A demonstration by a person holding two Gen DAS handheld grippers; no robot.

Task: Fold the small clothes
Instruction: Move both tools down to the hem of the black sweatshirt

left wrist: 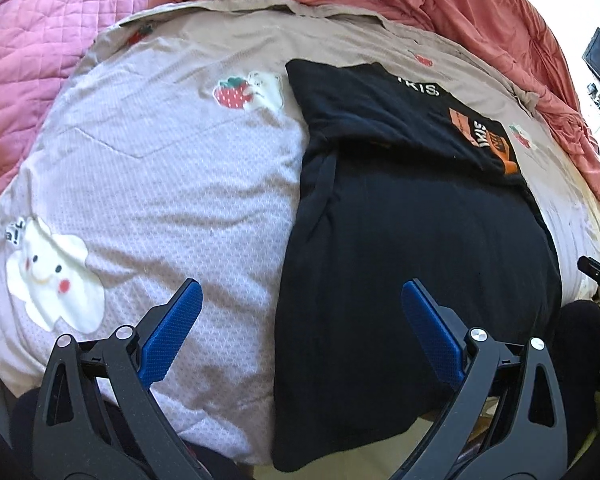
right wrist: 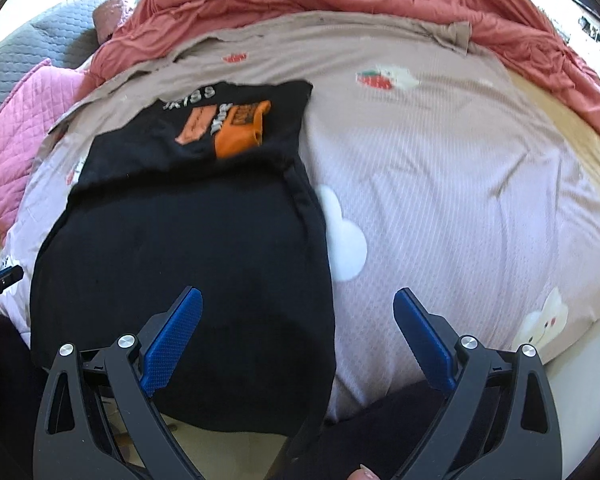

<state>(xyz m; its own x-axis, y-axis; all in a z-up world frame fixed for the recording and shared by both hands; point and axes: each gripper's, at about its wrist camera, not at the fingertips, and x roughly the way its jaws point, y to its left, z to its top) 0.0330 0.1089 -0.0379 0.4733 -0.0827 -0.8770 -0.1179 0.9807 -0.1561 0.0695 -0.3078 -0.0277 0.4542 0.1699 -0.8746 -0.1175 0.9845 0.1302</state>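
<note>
A black T-shirt (left wrist: 412,248) lies on the bed's strawberry-print quilt (left wrist: 172,184), its far end folded over to show an orange and white print (right wrist: 236,128). The left tool (left wrist: 302,312) hovers over the shirt's near left edge, blue fingers (left wrist: 172,336) spread apart and empty. The right tool (right wrist: 298,316) hangs above its near right edge, likewise spread and gripping nothing.
</note>
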